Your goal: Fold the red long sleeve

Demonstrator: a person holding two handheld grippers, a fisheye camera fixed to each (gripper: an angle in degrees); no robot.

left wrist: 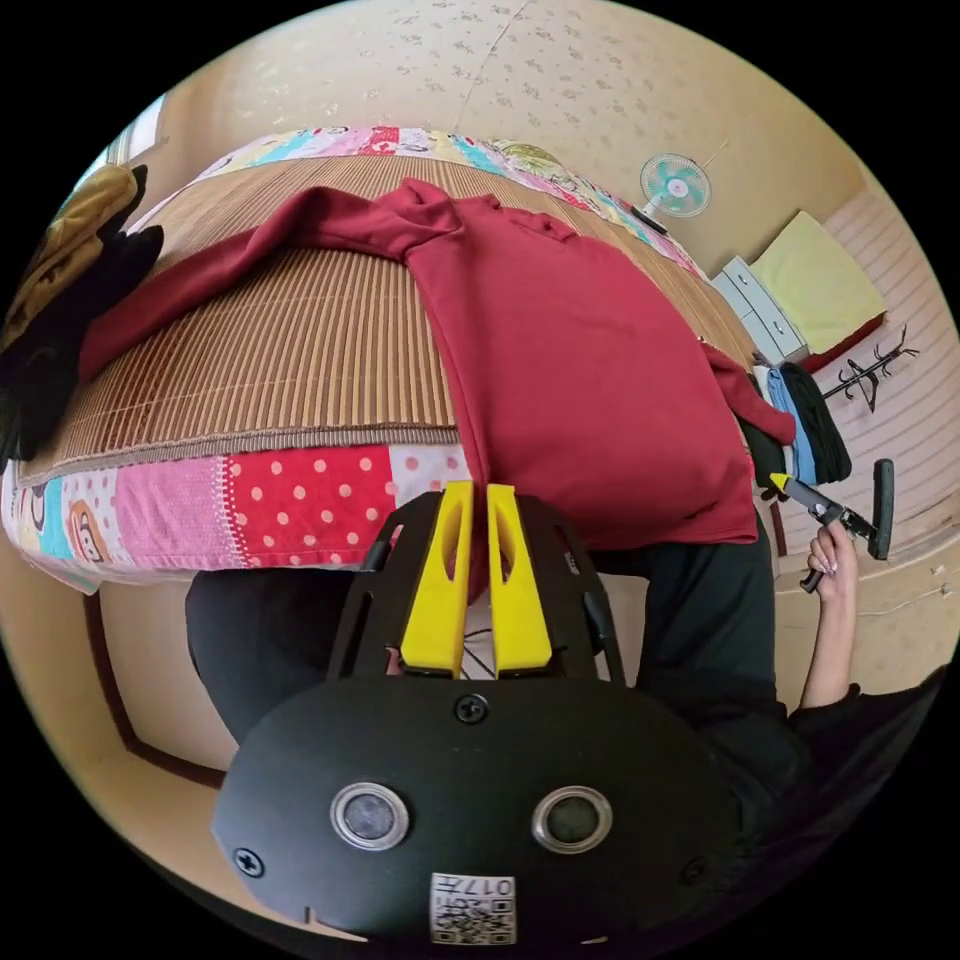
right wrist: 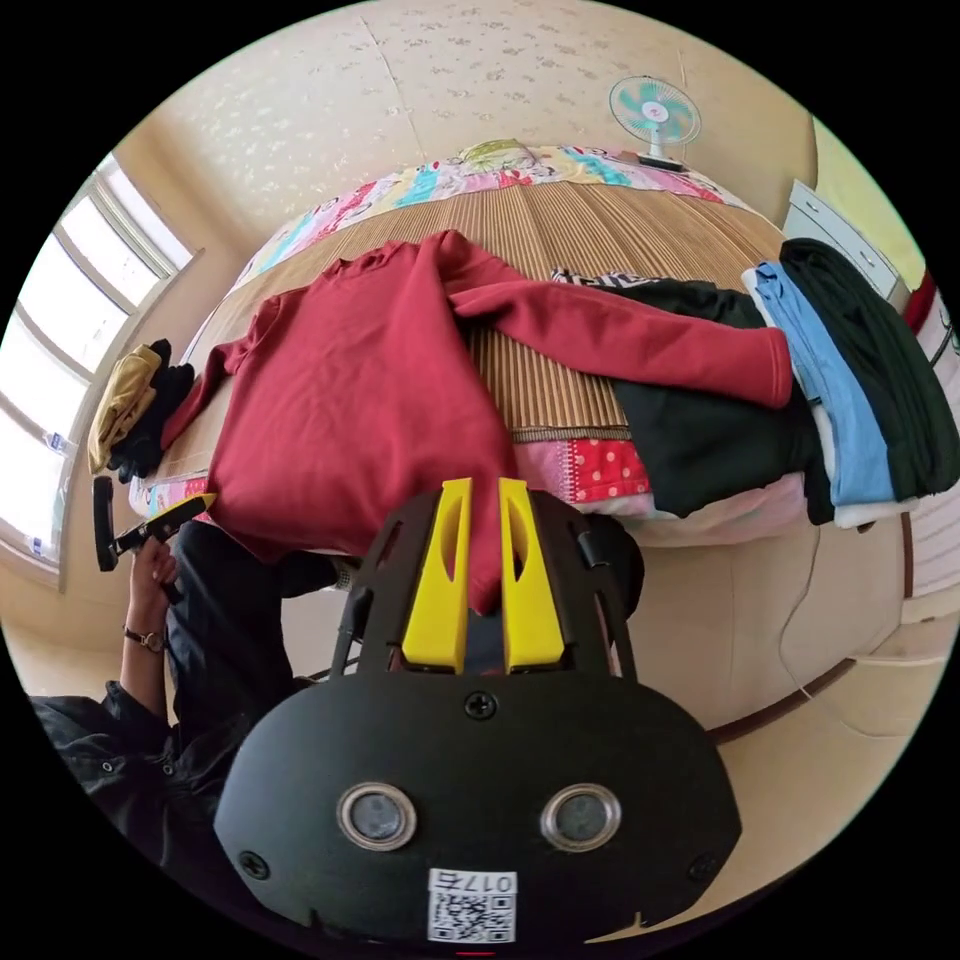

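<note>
- My left gripper (left wrist: 478, 520) is clenched on the hem corner of the red long sleeve (left wrist: 570, 370); a strip of red cloth runs down between my two yellow jaws, both pressing it.
- Ahead of those jaws the shirt lies flat on the bamboo mat (left wrist: 290, 350), body straight ahead, one sleeve stretched far off to the jaws' left toward a dark clothes heap (left wrist: 60, 330).
- The quilt edge (left wrist: 240, 505) sits just left of my jaw tips, and the shirt hem hangs over it.
- To the right of the left jaws, my right gripper (left wrist: 800, 492) shows well apart, held in my hand (left wrist: 832, 555).
- In the right gripper view, my right gripper (right wrist: 484, 530) is also clamped on the hem, red cloth pinched between both jaws.
- The shirt body spreads ahead and left of these jaws; the other sleeve reaches right, its cuff resting on a black garment (right wrist: 700, 420) beside the folded stack (right wrist: 850, 370).
- Progress: shirt is spread out, both hem corners gripped, no fold visible yet.
- Left to do, I judge: sleeves in, then body folded over.
</note>
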